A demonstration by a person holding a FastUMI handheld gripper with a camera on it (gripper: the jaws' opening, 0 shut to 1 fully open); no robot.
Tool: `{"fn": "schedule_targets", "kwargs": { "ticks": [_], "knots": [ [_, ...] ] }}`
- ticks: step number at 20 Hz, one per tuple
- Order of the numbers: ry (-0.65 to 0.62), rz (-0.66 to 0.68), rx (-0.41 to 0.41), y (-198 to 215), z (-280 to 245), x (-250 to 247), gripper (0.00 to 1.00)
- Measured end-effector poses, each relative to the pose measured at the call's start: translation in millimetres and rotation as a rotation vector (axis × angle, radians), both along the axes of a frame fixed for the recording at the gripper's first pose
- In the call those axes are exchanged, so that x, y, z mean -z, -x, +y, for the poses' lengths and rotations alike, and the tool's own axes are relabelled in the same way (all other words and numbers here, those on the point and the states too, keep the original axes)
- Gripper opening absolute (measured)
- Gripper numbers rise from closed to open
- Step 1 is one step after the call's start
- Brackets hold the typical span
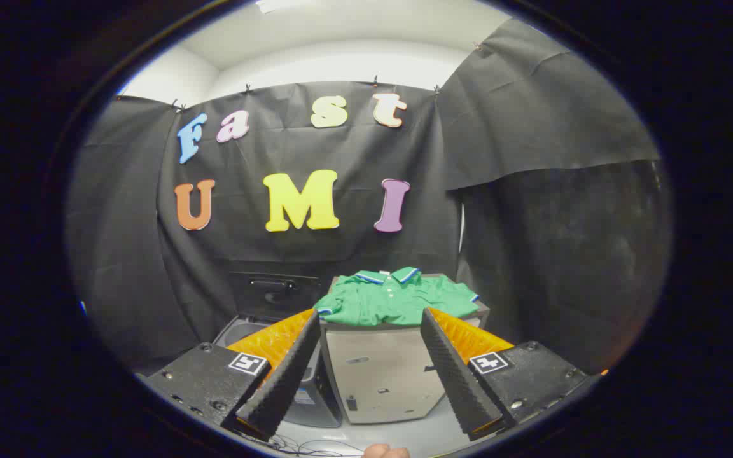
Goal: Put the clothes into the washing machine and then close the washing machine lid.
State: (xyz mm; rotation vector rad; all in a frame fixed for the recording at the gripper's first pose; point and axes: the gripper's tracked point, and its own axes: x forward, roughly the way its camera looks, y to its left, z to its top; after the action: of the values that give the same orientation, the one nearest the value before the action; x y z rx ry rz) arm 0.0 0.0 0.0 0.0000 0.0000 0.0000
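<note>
still at the reach step: gripper (369, 324) fingers apart, empty; green shirt (397, 300) lies beyond on a pale cabinet (382, 375), open washing machine (258, 318) far left; next, probably close in and pinch the fabric.

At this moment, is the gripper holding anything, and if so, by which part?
Nothing is held. The gripper is open, its fingers wide apart with only air between them. The green shirt lies beyond them on the cabinet, untouched.

Square coded marker (249, 363) on each side of spread-fingered gripper (369, 315); no legible wording
</note>
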Motion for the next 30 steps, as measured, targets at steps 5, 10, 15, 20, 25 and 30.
{"fn": "schedule_targets", "kwargs": {
  "ticks": [5, 10, 15, 20, 25, 30],
  "knots": [
    [0.038, -0.002, -0.012, -0.8, 8.9, -1.9, 1.00],
    [0.038, -0.003, -0.029, 0.4, 17.4, -4.8, 1.00],
    [0.035, -0.008, -0.028, -1.4, 19.7, -3.5, 1.00],
    [0.035, 0.001, -0.024, -3.2, 19.0, 0.1, 1.00],
    [0.031, -0.005, -0.021, -5.9, 21.1, -2.2, 1.00],
    [0.037, 0.000, -0.014, -10.0, 22.5, -3.4, 1.00]
  ]
}}
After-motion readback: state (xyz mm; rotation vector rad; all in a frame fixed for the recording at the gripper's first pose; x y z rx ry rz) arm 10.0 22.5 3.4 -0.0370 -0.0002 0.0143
